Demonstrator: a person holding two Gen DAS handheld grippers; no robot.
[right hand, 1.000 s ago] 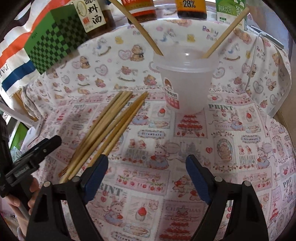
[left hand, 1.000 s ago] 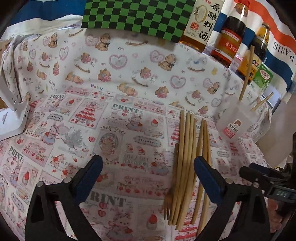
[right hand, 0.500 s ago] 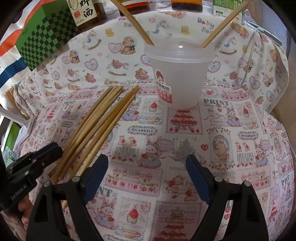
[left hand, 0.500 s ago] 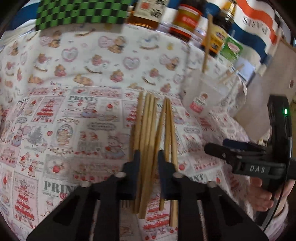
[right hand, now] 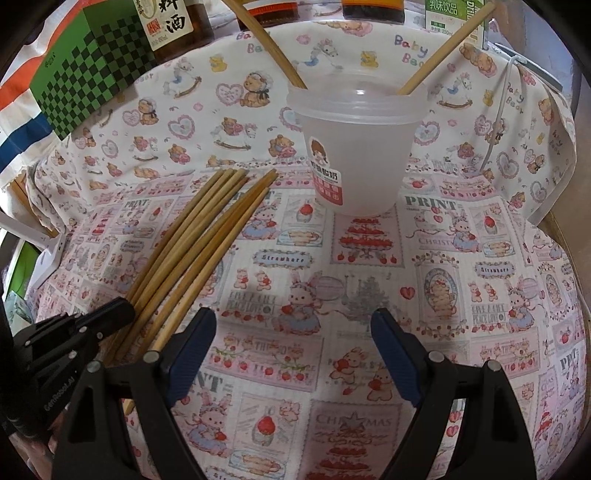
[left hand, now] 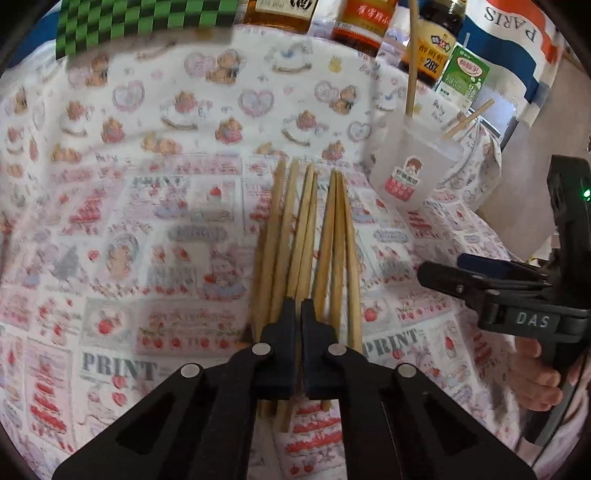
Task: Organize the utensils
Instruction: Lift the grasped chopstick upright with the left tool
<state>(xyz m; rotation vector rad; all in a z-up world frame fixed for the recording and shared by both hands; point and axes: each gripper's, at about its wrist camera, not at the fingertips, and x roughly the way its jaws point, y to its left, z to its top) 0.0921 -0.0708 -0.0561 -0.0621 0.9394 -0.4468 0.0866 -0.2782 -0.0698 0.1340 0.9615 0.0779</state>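
Observation:
Several wooden chopsticks (left hand: 303,236) lie side by side on the printed tablecloth; they also show in the right wrist view (right hand: 195,243). My left gripper (left hand: 298,314) is shut on one chopstick in the middle of the bunch, near its close end. A translucent plastic cup (left hand: 413,162) with two chopsticks standing in it sits to the right of the bunch. In the right wrist view the cup (right hand: 354,147) stands straight ahead. My right gripper (right hand: 293,332) is open and empty above the cloth, short of the cup.
Sauce bottles (left hand: 362,18), a green drink carton (left hand: 465,77) and a green checkered box (left hand: 140,22) line the back edge. The left gripper's body (right hand: 66,339) sits at the lower left of the right wrist view. The table edge drops off at right.
My left gripper moved right over the chopsticks and closed from wide open to shut on one of them. My right gripper stayed open and drew slightly closer to the cup.

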